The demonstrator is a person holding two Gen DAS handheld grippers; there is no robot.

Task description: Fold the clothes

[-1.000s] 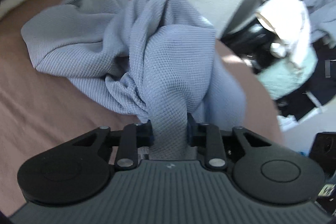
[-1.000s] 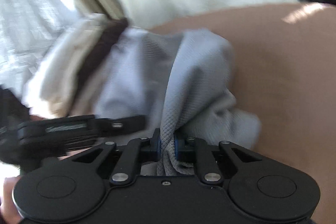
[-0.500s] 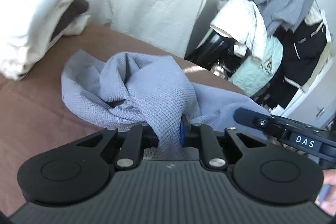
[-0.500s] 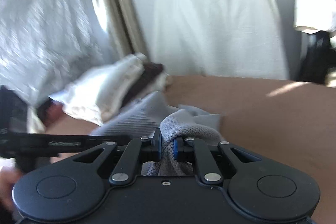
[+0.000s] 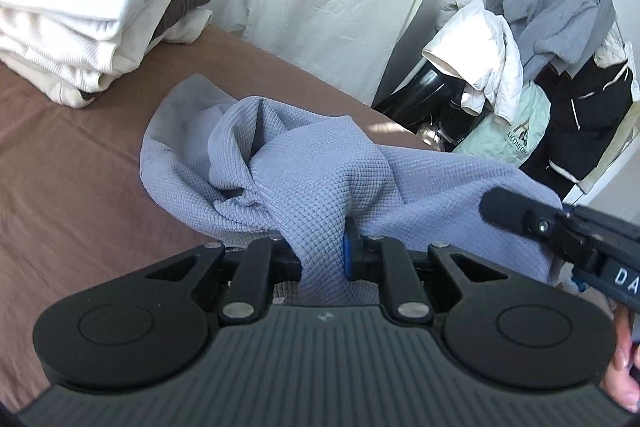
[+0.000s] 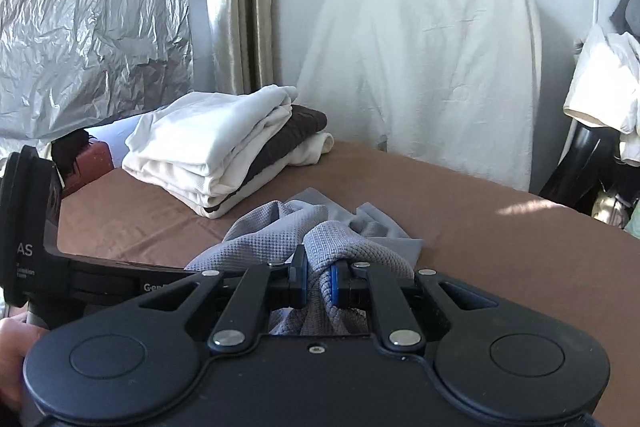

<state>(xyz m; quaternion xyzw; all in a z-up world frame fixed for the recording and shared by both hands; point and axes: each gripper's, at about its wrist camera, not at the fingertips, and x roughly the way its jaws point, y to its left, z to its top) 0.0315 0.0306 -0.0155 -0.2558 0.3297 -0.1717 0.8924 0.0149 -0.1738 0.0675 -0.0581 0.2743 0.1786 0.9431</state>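
Note:
A bluish-grey waffle-knit garment point(image 5: 296, 171) hangs bunched between both grippers above the brown bed cover point(image 5: 72, 187). My left gripper point(image 5: 322, 251) is shut on a thick fold of it, and the far end of the cloth trails onto the cover. In the right wrist view the same garment point(image 6: 280, 235) is pinched by my right gripper point(image 6: 318, 277), which is shut on a twisted fold. The right gripper's body point(image 5: 568, 231) shows at the right edge of the left wrist view; the left gripper's body point(image 6: 36, 227) shows at the left of the right wrist view.
A stack of folded white and dark brown clothes point(image 6: 224, 147) sits at the far left of the bed. A white-draped object point(image 6: 424, 67) stands behind the bed. A rack with hanging jackets point(image 5: 552, 67) stands to the right. Silver plastic sheeting point(image 6: 88, 19) covers the left.
Both grippers have risen with the garment, lifting it off the cover. The right wrist view has rolled level, and the stack and the wall now show.

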